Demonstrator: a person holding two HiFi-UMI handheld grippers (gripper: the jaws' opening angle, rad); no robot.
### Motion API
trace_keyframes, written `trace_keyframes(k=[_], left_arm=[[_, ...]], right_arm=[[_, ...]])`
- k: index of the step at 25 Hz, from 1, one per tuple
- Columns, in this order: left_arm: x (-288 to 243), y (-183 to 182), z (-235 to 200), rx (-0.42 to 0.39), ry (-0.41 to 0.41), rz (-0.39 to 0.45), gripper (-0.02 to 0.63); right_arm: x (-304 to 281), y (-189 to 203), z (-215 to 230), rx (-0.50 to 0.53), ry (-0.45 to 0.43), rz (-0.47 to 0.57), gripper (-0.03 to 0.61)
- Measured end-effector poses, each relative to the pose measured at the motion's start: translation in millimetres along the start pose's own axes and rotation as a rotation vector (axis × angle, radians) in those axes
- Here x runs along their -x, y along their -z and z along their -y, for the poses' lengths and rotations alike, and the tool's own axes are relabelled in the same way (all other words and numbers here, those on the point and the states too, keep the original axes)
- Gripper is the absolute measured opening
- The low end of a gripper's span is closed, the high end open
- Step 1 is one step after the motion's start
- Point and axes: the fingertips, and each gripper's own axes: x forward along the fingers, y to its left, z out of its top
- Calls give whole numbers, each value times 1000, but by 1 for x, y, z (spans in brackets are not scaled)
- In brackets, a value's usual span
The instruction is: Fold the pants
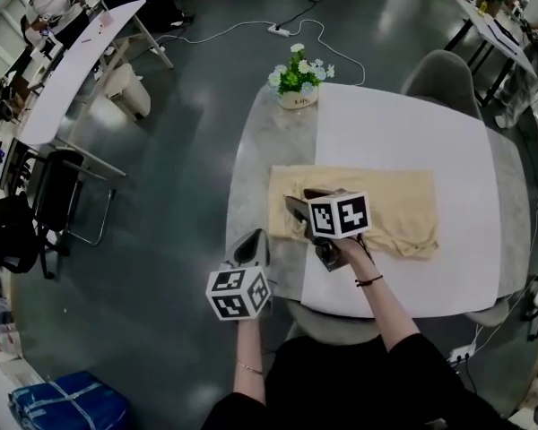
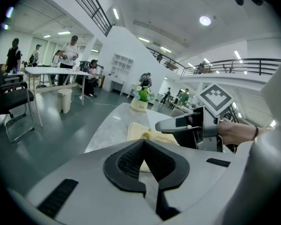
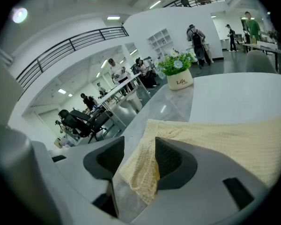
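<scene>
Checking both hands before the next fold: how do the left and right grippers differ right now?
The left gripper is shut and empty; the right gripper stands open with pants fabric between its jaws. The left gripper sits by the table edge, off the pants; the right gripper is over their left end. Both point across the table.

Left gripper (image 2: 143,141), jaws together and empty, near yellow pants (image 2: 138,131) on table (image 2: 107,125).

Open-plan office, long desks (image 1: 72,70), mezzanine railing (image 3: 70,43)
</scene>
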Motion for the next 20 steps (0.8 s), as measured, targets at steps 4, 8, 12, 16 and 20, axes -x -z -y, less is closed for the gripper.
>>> trace_keyframes(k=[4,8,12,16,20], left_arm=[[-2,-4,18,-23,25,0,8],[-7,-5,40,-50,52,-4,8],[-10,-10,65,-87,79,-4,8],[-13,-13,89,-113,101,-5,8],[-19,-11,111,-136,120,-13,8]], right_arm=[[29,-7,5,-10,-44,66,121],[56,-8,18,18,-48,119,37],[81,-3,31,22,-55,153,21],[107,4,52,-2,-36,175,15],[129,14,72,-26,-19,185,15]])
